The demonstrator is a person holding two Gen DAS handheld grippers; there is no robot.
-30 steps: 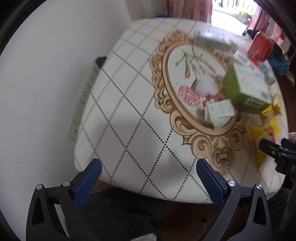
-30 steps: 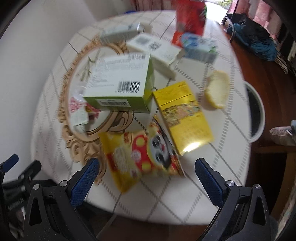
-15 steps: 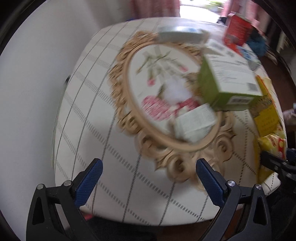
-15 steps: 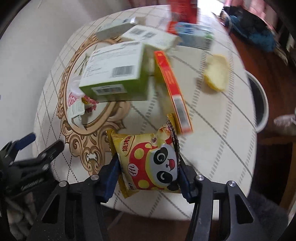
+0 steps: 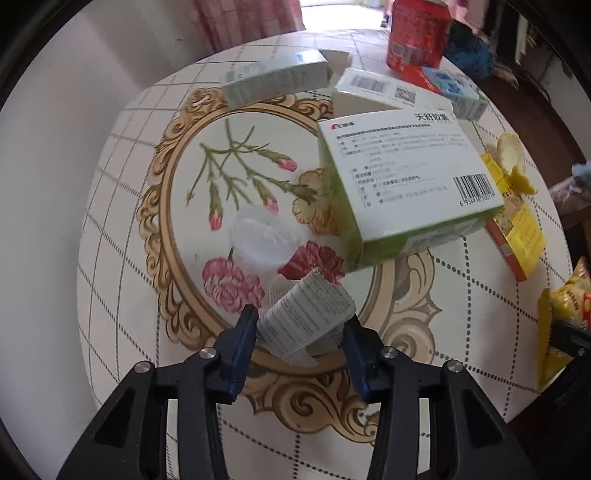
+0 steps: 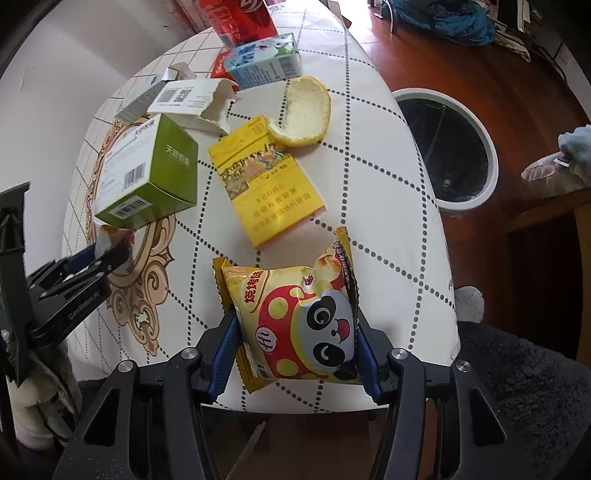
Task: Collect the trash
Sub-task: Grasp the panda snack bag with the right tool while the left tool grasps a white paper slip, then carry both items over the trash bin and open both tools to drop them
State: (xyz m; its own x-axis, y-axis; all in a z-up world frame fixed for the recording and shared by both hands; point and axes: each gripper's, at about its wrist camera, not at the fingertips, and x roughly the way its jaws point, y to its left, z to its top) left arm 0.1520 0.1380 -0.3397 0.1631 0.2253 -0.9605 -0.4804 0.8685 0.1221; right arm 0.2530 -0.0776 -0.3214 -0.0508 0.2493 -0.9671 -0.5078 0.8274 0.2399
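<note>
My left gripper [image 5: 301, 338] is shut on a crumpled white printed paper [image 5: 304, 319] at the near edge of the round table [image 5: 122, 295]. A clear plastic cup [image 5: 260, 240] lies just beyond it. My right gripper [image 6: 295, 345] is shut on a yellow snack bag with a panda face [image 6: 295, 319] near the table's front edge. The left gripper also shows at the left of the right wrist view [image 6: 92, 264]. The bag's edge shows at the right of the left wrist view [image 5: 565, 306].
A green and white box [image 5: 402, 184], a yellow box [image 6: 266, 184], a fruit peel [image 6: 303, 110], a white opened carton [image 6: 192, 99], a blue and white carton [image 6: 262, 62] and a red can [image 5: 417, 33] lie on the table. A white-rimmed bin [image 6: 447, 147] stands on the floor at right.
My left gripper moved forward over the table and closed on the crumpled paper. My right gripper closed on the snack bag half a second ago and still holds it.
</note>
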